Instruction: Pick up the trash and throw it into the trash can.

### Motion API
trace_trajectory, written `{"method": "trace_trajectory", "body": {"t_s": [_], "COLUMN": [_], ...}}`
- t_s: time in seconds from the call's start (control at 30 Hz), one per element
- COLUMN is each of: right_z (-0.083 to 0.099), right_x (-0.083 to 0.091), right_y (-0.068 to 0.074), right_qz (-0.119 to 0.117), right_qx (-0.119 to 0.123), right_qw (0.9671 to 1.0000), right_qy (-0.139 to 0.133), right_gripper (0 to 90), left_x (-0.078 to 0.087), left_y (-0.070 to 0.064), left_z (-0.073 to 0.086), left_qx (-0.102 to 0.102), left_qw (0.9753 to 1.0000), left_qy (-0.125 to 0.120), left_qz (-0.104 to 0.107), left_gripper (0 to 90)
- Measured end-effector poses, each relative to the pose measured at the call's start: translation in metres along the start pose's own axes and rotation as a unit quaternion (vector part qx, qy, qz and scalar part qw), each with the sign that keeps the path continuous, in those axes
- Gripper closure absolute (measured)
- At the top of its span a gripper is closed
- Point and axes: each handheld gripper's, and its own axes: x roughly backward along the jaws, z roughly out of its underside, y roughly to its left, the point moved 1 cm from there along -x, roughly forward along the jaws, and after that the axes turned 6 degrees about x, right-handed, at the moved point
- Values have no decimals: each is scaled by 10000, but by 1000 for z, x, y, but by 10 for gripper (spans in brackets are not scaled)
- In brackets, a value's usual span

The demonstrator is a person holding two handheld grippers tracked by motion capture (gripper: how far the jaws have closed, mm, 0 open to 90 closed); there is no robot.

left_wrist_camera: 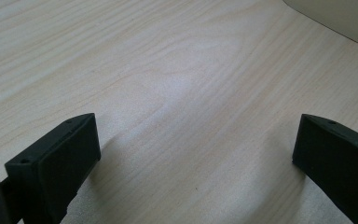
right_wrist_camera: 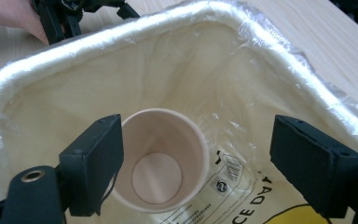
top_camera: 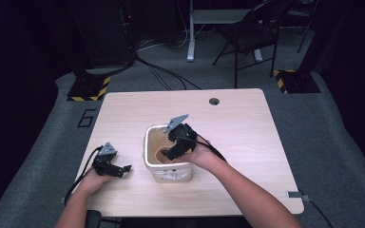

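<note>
The paper cup (right_wrist_camera: 161,161) stands upright inside the lined bin (top_camera: 148,142), mouth up. The right gripper view shows the right gripper (right_wrist_camera: 193,168) spread wide, one jaw beside the rim, holding nothing. The left gripper (top_camera: 119,168) rests agape on the table (top_camera: 247,123) – bare wood around it

Bench (top_camera: 247,142): pale wood grain, round cable hole (top_camera: 214,101) near the far edge. Grey carpet (top_camera: 342,142) all round it. Black folding chair (top_camera: 252,33) beyond the bench, far right. White desk leg (top_camera: 190,33) next to it. Black cables (top_camera: 161,71) trail across the carpet. Two yellow-and-black striped stand bases (top_camera: 89,89) (top_camera: 297,80) flank the far corners.
</note>
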Motion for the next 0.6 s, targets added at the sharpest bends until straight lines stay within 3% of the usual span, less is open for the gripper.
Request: {"method": "trace_trajectory", "body": {"t_s": [0.13, 0.33, 0.6], "right_z": [-1, 2, 15], "right_x": [10, 33, 65], "right_y": [-2, -12, -31], "right_qz": [84, 274, 687], "right_qx": [14, -261, -343], "right_qw": [9999, 9990, 9965], "right_qy": [-107, -244, -318], "right_gripper": [170, 187, 200], "left_x": [0, 0, 0], "left_y": [0, 0, 0], "left_z": [0, 0, 0], "left_qx": [-11, 0, -2], "left_qw": [10000, 10000, 10000], "left_qy": [6, 7, 10], "left_qz": [0, -5, -5], "left_gripper": [5, 5, 5]}}
